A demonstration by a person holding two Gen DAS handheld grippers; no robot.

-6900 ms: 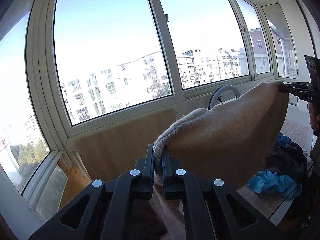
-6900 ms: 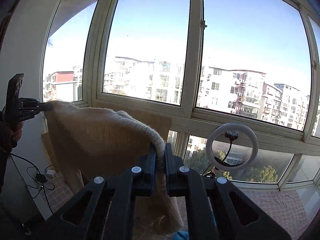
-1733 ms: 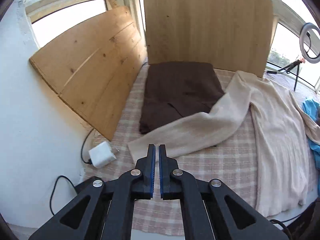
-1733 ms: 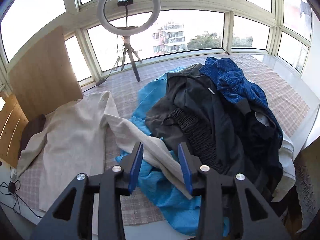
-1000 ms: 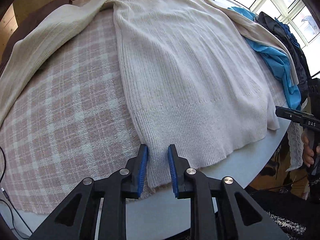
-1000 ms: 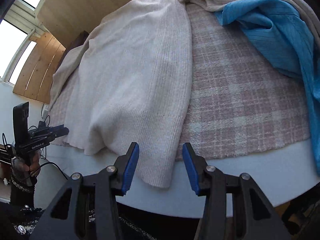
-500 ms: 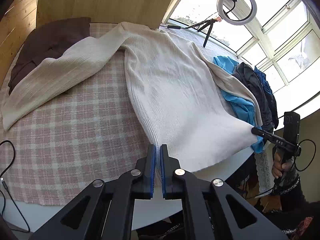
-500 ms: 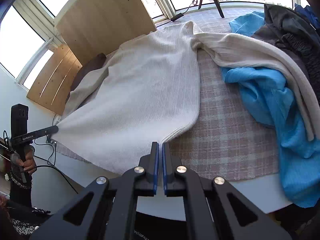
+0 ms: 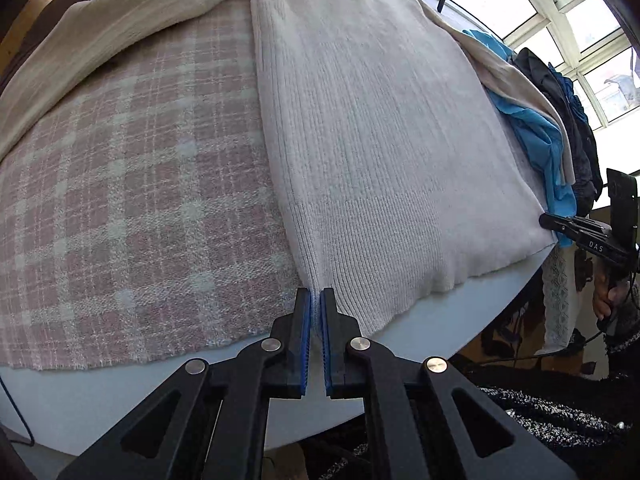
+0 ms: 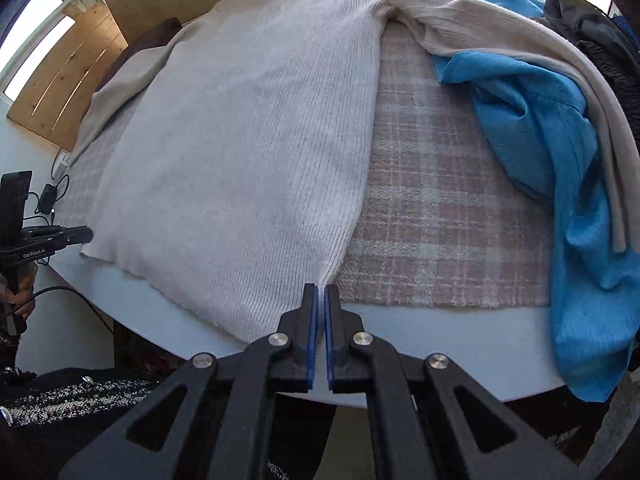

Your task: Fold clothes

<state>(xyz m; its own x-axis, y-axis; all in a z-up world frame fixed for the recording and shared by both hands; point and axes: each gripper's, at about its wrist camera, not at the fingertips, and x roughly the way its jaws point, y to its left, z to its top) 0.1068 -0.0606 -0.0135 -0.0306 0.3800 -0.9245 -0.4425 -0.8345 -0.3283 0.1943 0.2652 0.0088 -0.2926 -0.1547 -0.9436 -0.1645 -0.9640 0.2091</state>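
A cream ribbed sweater (image 9: 380,120) (image 10: 248,120) lies front-down-flat on a pink plaid cloth (image 9: 140,180) over a white table (image 9: 440,320). Its hem hangs just past the near edge. My left gripper (image 9: 316,294) is shut on the hem's left corner; it also shows at the left of the right wrist view (image 10: 90,233). My right gripper (image 10: 321,290) is shut on the hem's right corner, and shows at the right of the left wrist view (image 9: 544,220). One sleeve lies out to the left; the other lies draped over a blue garment (image 10: 540,120).
A pile of dark clothes (image 10: 592,28) sits beyond the blue garment at the right. Wooden boards (image 10: 80,72) and a folded brown garment (image 10: 148,36) stand at the far left. A charger and cable (image 10: 48,196) hang off the left edge. A person's hand holds each gripper handle.
A second ago both grippers stood open around the hem corners; they have shut on them. Since then both have dropped closer to the table edge, and the hem is stretched straight between them.
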